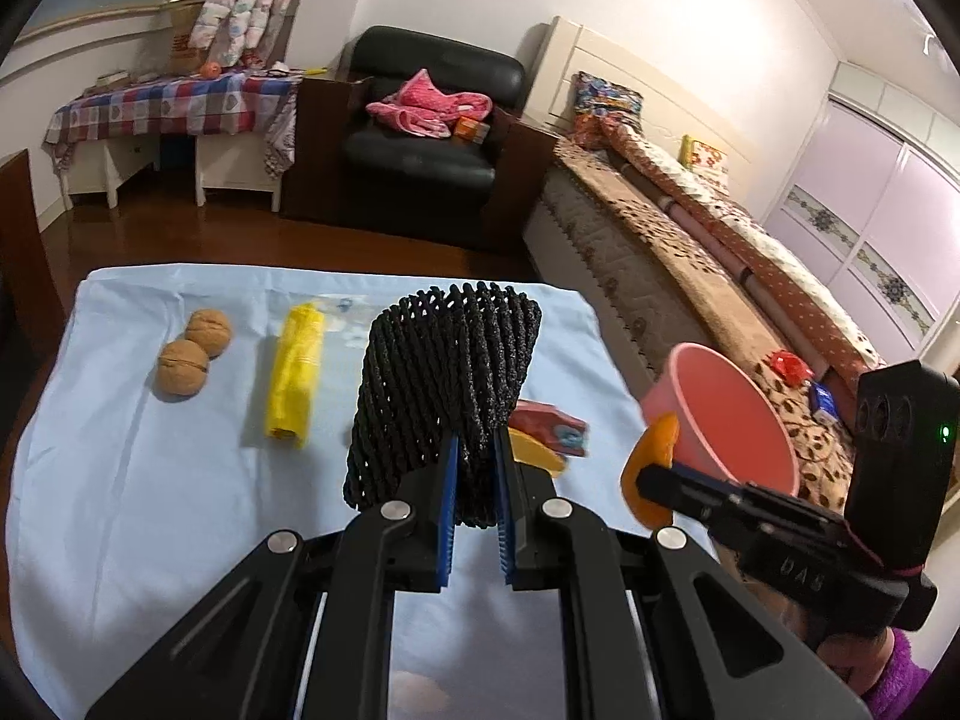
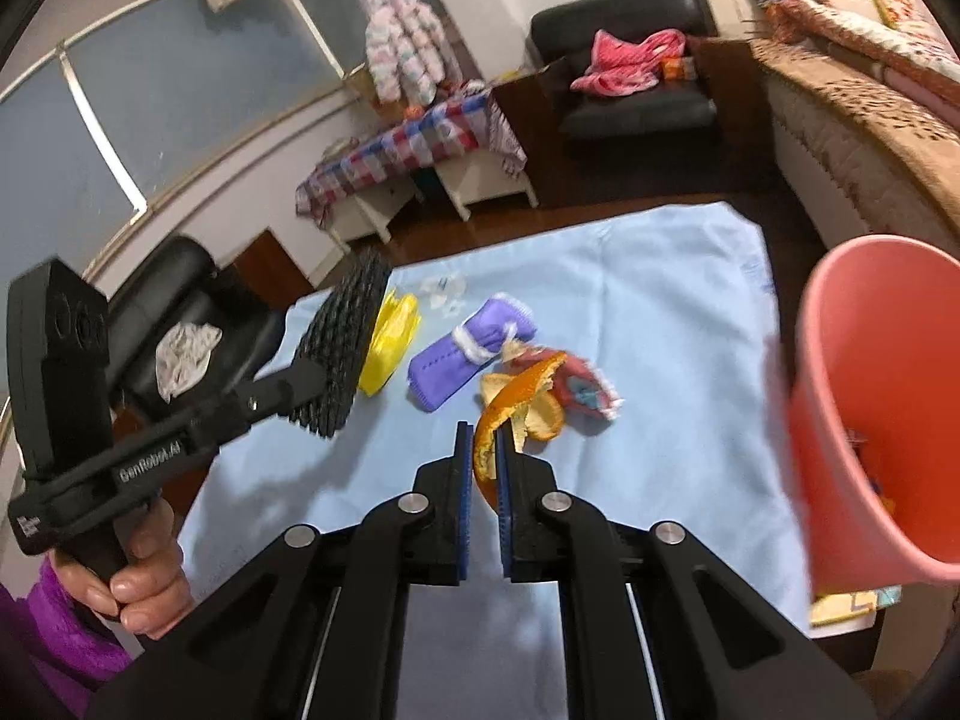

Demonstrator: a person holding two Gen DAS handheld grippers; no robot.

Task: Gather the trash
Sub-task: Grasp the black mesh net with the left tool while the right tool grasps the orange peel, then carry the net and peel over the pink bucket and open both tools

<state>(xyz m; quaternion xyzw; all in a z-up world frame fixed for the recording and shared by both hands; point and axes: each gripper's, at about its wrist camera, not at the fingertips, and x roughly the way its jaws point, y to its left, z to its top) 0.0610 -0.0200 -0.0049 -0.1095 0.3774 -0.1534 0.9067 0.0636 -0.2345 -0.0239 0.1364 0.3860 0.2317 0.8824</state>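
My left gripper [image 1: 475, 450] is shut on a black foam fruit net [image 1: 447, 384] and holds it above the light blue cloth [image 1: 150, 468]; it also shows in the right wrist view [image 2: 345, 342]. My right gripper [image 2: 485, 438] is shut on a piece of orange peel [image 2: 483, 447], lifted above the cloth, close to the pink bucket [image 2: 870, 420]. The peel [image 1: 651, 462] and bucket [image 1: 720, 414] also show in the left wrist view. More orange peel [image 2: 543, 414] and a red wrapper [image 2: 585, 390] lie on the cloth.
Two walnuts [image 1: 192, 351], a yellow plastic bag [image 1: 294, 375], a folded purple cloth [image 2: 468, 351] and a clear wrapper [image 2: 444, 294] lie on the cloth. A bed [image 1: 690, 252] runs along the right. A black armchair [image 1: 426, 120] and a side table [image 1: 174, 114] stand beyond.
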